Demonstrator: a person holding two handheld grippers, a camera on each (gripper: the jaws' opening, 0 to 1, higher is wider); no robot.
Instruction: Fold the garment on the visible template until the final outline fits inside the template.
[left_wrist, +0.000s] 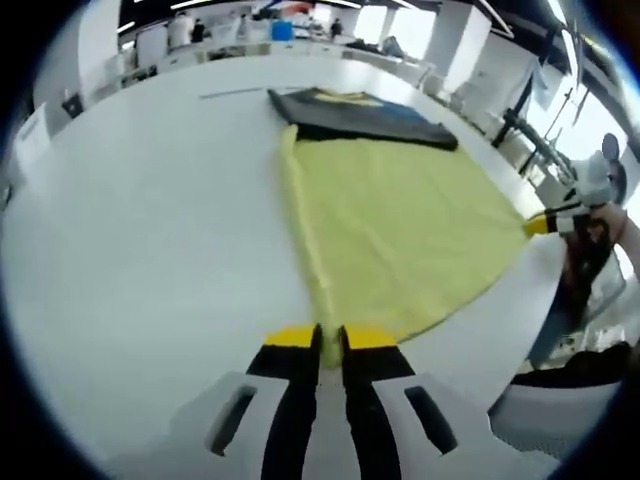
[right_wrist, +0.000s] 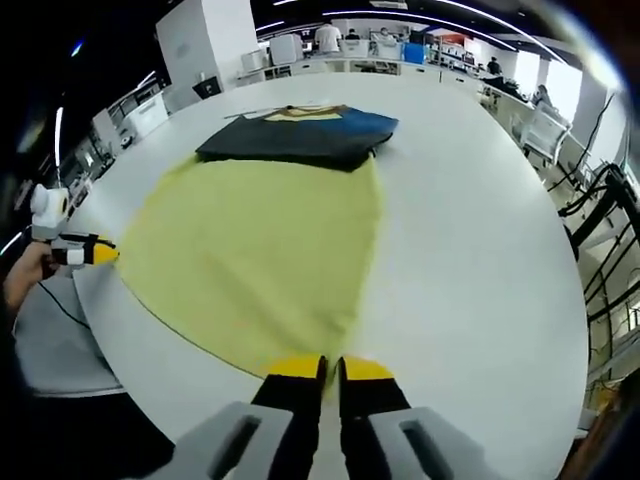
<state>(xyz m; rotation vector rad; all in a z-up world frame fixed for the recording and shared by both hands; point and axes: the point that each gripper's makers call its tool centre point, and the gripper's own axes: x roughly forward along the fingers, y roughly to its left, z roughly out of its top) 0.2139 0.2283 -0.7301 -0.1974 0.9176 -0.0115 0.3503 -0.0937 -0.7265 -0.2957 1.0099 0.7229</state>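
Observation:
A yellow garment (left_wrist: 400, 220) (right_wrist: 260, 250) lies spread flat on the white table (left_wrist: 150, 230) (right_wrist: 480, 250). Its far end runs under or against a dark folded cloth (left_wrist: 360, 115) (right_wrist: 300, 135) with blue and yellow parts. My left gripper (left_wrist: 330, 342) is shut on one near corner of the yellow garment, and in the right gripper view it (right_wrist: 103, 252) sits at the table's left edge. The other near corner is pinched by my right gripper (right_wrist: 330, 368), which is shut on it and appears at the right (left_wrist: 537, 226) of the left gripper view.
The table's curved edge passes close behind both held corners. A thin dark line (left_wrist: 232, 92) marks the table beyond the dark cloth. A white chair (left_wrist: 560, 410) stands by the near edge, and desks and people fill the room's far side.

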